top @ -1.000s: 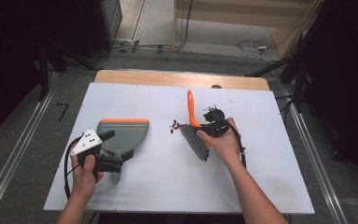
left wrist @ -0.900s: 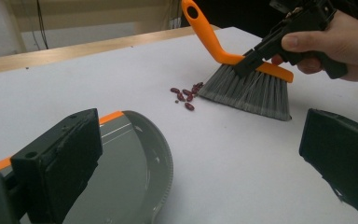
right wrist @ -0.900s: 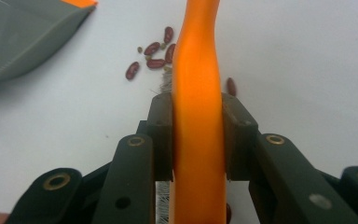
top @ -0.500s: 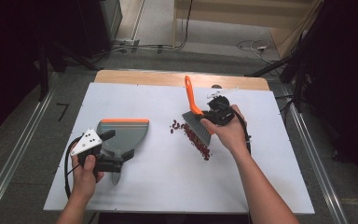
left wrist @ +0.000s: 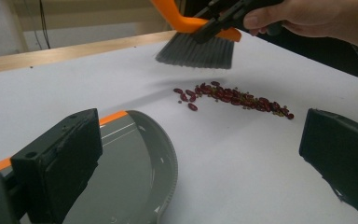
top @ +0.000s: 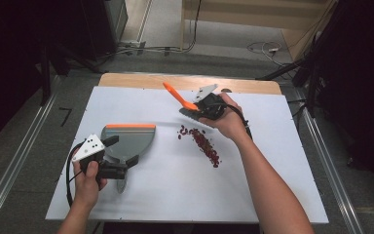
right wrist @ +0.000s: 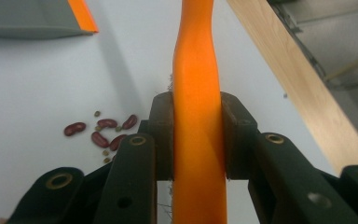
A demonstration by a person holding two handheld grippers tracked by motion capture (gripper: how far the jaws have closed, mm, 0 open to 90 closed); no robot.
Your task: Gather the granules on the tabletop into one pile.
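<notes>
The right tool point(top: 205, 108) is clamped on the orange handle of a hand brush point(top: 181, 100), holding its grey bristles lifted clear of the white tabletop point(top: 272, 161) near the far edge. A line of red beans point(top: 202, 143) lies mid-tabletop. Toward the left edge, the left tool point(top: 124, 151) rests with jaws spread wide, gripping nothing, over a grey dustpan point(top: 131, 139).

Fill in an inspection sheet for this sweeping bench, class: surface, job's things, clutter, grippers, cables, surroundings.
Surface: white table, wooden strip at far edge.
Job's things: grey dustpan with orange lip; orange-handled brush raised off the table; red beans in a line.
Clutter: nothing seen.
Grippers: left gripper open, by the dustpan; right gripper shut on the brush handle.
Cables: black loop at the left hand; more on the floor behind.
Surroundings: dark frames, metal rails.
</notes>
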